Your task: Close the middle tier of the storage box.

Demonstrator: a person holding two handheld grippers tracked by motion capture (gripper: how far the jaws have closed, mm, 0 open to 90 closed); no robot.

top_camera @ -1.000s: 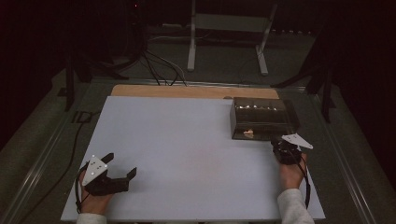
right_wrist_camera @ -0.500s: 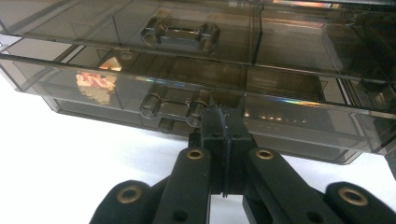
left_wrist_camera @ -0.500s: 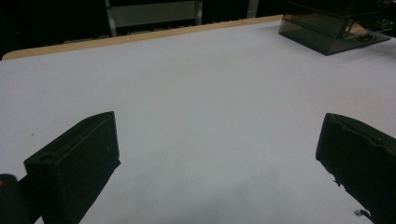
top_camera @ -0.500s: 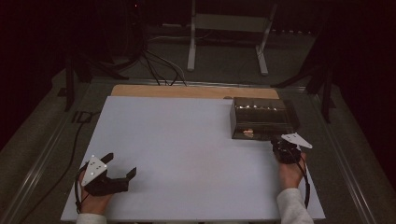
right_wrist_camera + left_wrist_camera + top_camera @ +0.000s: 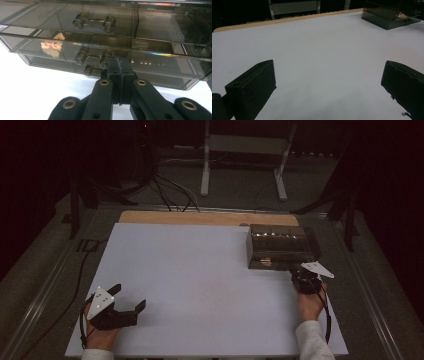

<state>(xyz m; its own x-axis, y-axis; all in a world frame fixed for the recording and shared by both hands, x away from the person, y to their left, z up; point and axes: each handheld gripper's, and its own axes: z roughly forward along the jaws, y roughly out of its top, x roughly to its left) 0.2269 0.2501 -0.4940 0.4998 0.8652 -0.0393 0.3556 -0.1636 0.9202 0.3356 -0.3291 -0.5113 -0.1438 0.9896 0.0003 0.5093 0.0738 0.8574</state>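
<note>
From the high view, my left gripper (image 5: 129,306) rests near the front left corner of the white sheet (image 5: 200,285) that covers the table, its jaws spread apart with nothing between them. My right gripper (image 5: 302,276) sits toward the right edge of the sheet, pointing at the smoked plastic drawer box (image 5: 280,246) — that box stands near the far right corner, just short of the bare wooden strip (image 5: 200,218) along the far edge. The gripper's tip is right at the near face of the box. My right hand (image 5: 311,304) and pale sleeve (image 5: 312,342) trail back to the front edge.

In the left gripper view, my left gripper (image 5: 328,82) has its two black jaws standing wide, bare white sheet (image 5: 317,50) in the gap. The drawer box (image 5: 389,13) is well apart, up at the far right, beyond the open sheet.

In the right gripper view, my right gripper (image 5: 119,72) has its jaws pressed together, pad against pad, with nothing clamped in them. The closed tip sits right at the front of the lower drawer (image 5: 100,56), just beside its moulded handle (image 5: 93,59) — whether it touches the drawer front I cannot tell. The upper drawer's handle (image 5: 94,23) is above it, and something small, red and white (image 5: 51,46), lies inside at the left end.
</note>
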